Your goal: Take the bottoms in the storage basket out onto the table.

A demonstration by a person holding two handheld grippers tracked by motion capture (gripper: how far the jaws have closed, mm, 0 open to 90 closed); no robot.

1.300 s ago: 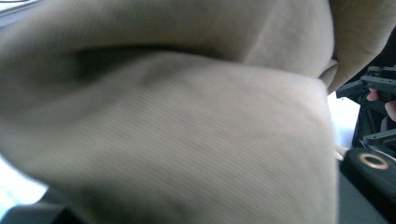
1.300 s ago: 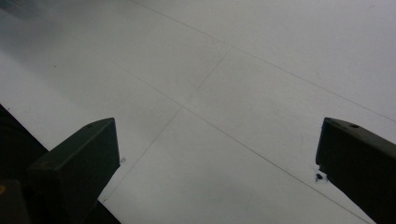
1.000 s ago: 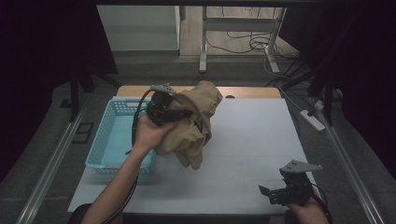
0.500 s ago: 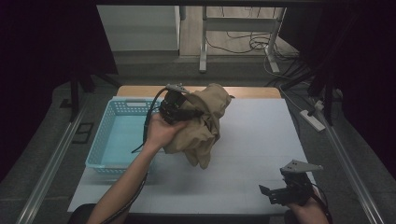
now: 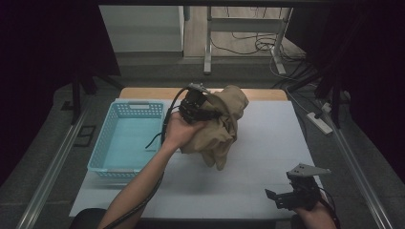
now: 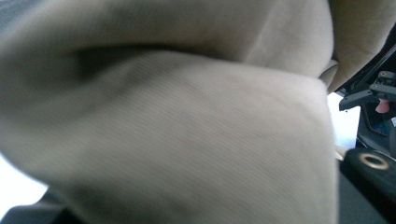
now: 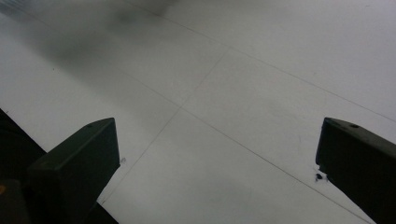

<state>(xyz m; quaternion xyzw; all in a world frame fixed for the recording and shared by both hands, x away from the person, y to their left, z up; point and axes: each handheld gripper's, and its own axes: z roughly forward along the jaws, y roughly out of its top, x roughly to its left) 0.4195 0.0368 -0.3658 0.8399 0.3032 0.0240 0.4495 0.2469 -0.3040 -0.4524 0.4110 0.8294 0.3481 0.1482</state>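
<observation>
The left gripper is clamped on a bunched tan cloth, holding it raised above the tabletop. In the high view the cloth wraps the gripper's front and hangs from it toward 5 o'clock, its lowest fold just above the white surface. In the left gripper view the tan fabric crowds right up against the camera and hides the jaws.

The light-blue basket stands on the tabletop at 9 o'clock from the cloth, just beside the person's left hand; its near rim lies close to the left forearm. The tabletop's far edge runs close behind the cloth at 12 o'clock.

From 2 to 5 o'clock of the cloth the white tabletop lies bare. The right gripper rests near the tabletop's front edge at 5 o'clock, well apart from the cloth, its jaws spread wide over bare surface.
</observation>
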